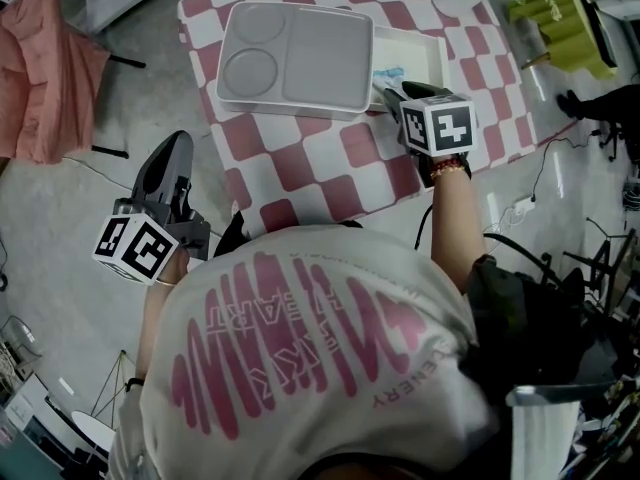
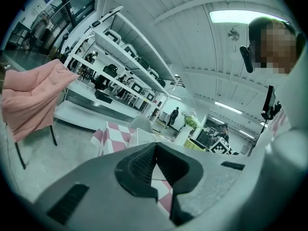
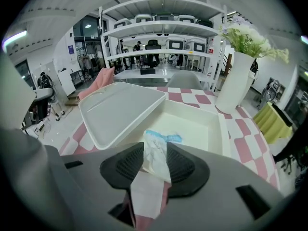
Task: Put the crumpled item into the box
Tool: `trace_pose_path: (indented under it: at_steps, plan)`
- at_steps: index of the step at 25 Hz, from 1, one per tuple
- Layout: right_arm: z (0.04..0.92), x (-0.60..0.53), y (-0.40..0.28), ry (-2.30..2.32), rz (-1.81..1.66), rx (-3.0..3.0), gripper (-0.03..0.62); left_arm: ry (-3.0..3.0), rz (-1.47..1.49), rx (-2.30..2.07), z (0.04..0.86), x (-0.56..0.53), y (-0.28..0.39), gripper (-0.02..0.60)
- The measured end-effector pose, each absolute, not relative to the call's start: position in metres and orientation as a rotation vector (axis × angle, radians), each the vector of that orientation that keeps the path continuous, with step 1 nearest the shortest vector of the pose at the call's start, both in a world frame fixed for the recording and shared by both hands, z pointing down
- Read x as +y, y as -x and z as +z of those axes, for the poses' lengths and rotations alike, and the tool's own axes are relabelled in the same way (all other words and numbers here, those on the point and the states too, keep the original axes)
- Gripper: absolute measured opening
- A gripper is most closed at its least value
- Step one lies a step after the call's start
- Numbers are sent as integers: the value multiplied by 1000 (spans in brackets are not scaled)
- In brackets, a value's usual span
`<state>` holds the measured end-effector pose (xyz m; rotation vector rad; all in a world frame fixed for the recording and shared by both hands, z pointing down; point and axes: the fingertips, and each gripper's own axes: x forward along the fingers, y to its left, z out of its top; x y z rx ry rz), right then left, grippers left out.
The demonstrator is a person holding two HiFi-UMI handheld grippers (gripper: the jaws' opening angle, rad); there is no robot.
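Head view first: the table (image 1: 330, 158) has a pink and white checked cloth, and the white box (image 1: 443, 63) sits at its far side. The lid (image 1: 295, 56) lies flat over the box's left part, so only the right part is uncovered. The right gripper (image 1: 392, 90) is at the box's near right corner, pointing down into it. The crumpled item (image 1: 388, 72), white with a bit of blue, is right at its tip, inside the box by the near wall. The left gripper (image 1: 172, 153) is way off to the near left, over the floor and well apart from the table. There's a pink cloth (image 1: 45, 68) draped on a chair at the far left.

Left gripper view: its fingers (image 2: 139, 165) meet at the tips with nothing between them. It's aimed roughly level across the room, with the pink cloth (image 2: 33, 93) on the left and a corner of the table (image 2: 113, 134) beyond.

Right gripper view: the fingers (image 3: 127, 165) are spread wide. The crumpled item (image 3: 156, 150) sits in the gap between them, with its blue end lying on the box (image 3: 224, 129) floor. Can't tell if a pad is brushing it, but it isn't squeezed. The lid (image 3: 122, 109) is to the left, and a white vase (image 3: 236, 83) of flowers is at the far right.
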<state>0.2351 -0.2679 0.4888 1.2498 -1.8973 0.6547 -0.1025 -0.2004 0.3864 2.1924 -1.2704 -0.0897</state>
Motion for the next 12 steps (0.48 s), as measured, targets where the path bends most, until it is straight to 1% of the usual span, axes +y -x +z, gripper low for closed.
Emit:
trace_pose_path:
  at_steps: [12]
  plan:
    - [486,-262,-234,-1319,667,-1869,144,-2209,-88,-1230,387,-202,109,8]
